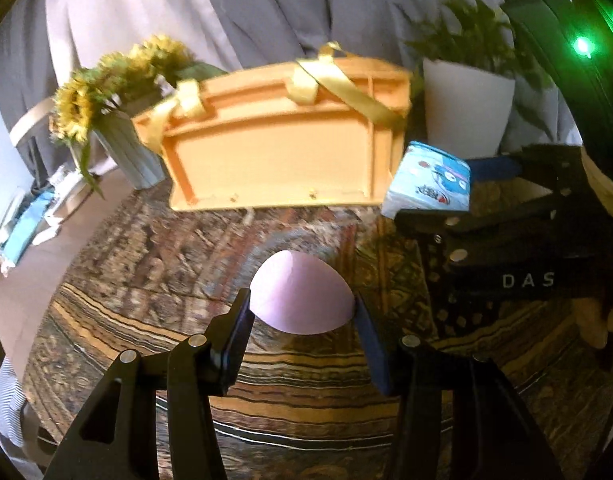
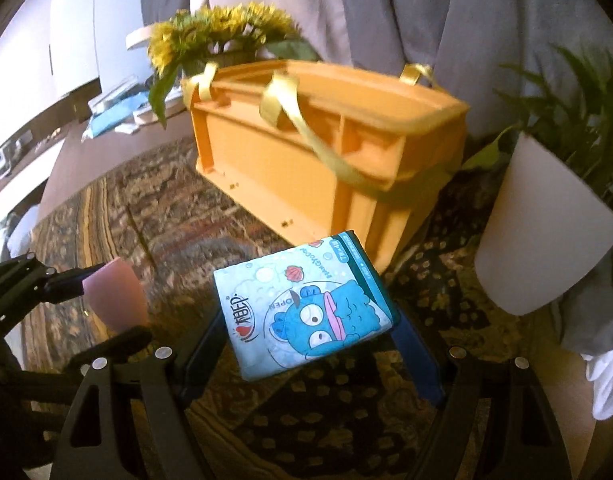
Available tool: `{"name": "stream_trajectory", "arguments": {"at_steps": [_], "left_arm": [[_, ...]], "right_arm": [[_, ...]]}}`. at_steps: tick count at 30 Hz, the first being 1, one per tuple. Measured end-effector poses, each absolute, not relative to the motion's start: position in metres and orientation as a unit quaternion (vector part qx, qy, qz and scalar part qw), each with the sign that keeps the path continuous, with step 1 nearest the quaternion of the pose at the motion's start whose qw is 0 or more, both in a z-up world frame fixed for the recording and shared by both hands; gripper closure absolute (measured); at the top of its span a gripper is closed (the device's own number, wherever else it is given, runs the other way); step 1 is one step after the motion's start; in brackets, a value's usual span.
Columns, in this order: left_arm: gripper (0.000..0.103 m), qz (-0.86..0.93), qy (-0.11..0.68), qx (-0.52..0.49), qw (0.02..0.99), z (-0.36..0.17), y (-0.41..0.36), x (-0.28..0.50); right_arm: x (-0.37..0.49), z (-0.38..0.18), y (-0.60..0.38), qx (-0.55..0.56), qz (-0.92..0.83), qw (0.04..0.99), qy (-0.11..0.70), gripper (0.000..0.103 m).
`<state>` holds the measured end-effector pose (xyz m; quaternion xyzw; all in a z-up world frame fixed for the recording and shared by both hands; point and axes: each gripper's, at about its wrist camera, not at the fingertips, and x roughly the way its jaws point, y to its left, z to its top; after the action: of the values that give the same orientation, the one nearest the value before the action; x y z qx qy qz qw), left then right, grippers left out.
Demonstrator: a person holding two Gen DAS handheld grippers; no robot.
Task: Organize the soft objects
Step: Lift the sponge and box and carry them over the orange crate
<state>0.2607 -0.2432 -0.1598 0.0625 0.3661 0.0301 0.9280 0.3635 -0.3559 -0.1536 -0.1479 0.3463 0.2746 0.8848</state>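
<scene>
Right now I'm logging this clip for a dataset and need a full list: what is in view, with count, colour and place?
pink sponge: 1, pale pink, egg-shaped, held between the left fingers above the rug
tissue pack: 1, light blue with a blue cartoon face, held between the right fingers
crate: 1, orange, with yellow ribbon handles, on the rug behind both items
sunflowers: 1 bunch, yellow, in a grey vase left of the crate
potted plant: 1, green in a white pot, right of the crate
rug: 1, brown patterned, under everything
curtain: grey, at the back
left gripper: black, shut on the sponge
right gripper: black, shut on the pack
</scene>
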Motion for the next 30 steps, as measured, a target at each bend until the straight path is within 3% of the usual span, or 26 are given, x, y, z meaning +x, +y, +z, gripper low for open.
{"name": "stream_trajectory", "arguments": {"at_steps": [30], "left_arm": [[0.053,0.013,0.25,0.032,0.968,-0.045,-0.149,0.268]], "right_arm": [[0.333,-0.056,-0.311,-0.021,0.166,0.949,0.266,0.022]]}}
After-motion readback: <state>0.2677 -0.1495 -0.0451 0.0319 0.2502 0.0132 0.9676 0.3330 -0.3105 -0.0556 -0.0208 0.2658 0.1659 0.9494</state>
